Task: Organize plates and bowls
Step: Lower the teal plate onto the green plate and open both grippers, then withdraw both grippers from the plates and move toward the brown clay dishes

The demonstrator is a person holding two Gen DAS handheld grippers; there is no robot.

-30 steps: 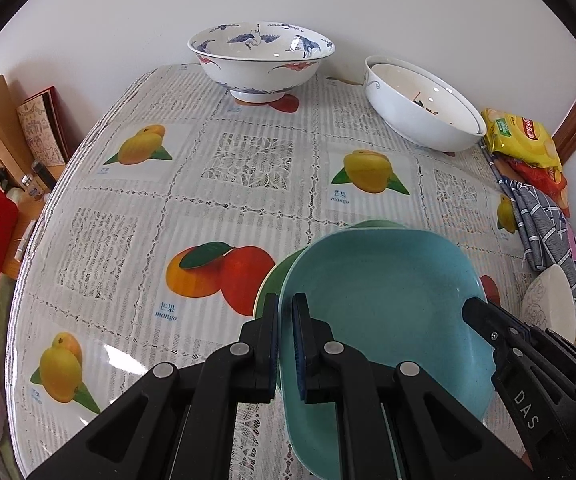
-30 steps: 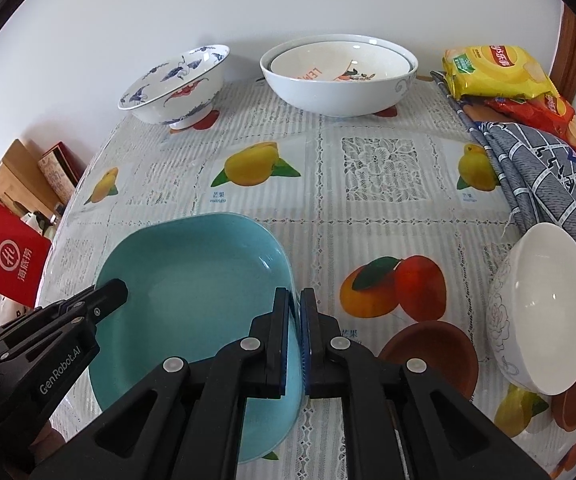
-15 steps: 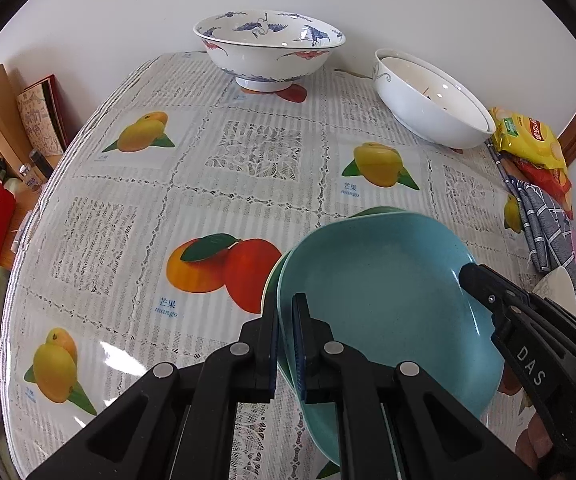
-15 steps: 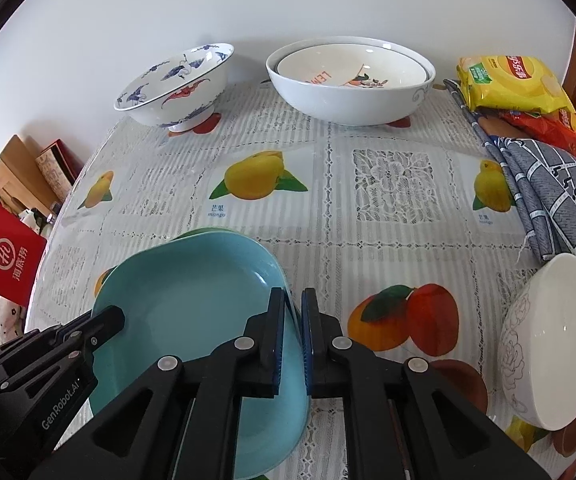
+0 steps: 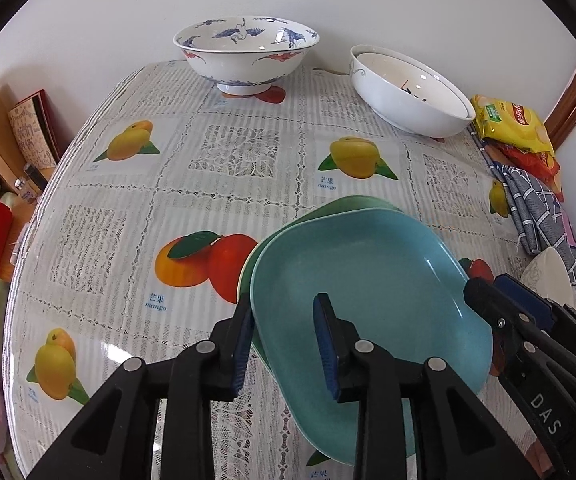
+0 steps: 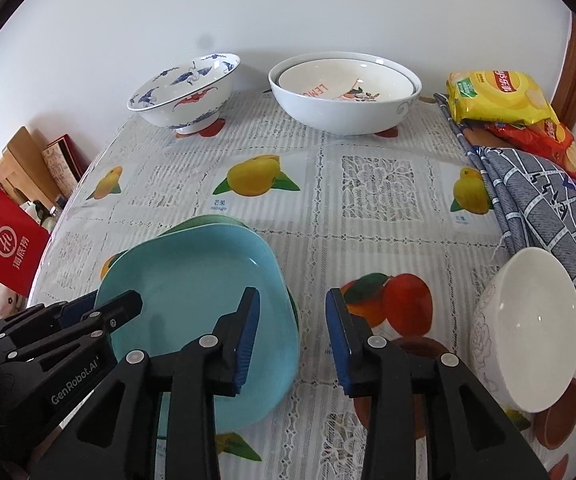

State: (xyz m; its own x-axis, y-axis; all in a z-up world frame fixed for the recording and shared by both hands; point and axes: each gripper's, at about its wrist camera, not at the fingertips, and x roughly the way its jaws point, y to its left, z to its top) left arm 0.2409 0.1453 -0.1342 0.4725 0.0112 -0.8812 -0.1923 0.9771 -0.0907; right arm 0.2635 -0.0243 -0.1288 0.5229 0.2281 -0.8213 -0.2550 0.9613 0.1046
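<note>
From the left wrist, we are opening our left gripper (image 5: 284, 340) astride the blue plate's (image 5: 367, 280) nine o'clock rim, pads clear; it is lying on a green plate (image 5: 343, 204). From the right wrist, we are opening our right gripper (image 6: 291, 336) astride its three o'clock rim, gripping nothing.

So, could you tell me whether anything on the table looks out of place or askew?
Mostly tidy. The blue plate sits slightly off-centre on the green plate beneath, whose rim shows along one side. A small white bowl near the table edge lies tipped on its side. Nothing spilled or broken.
</note>
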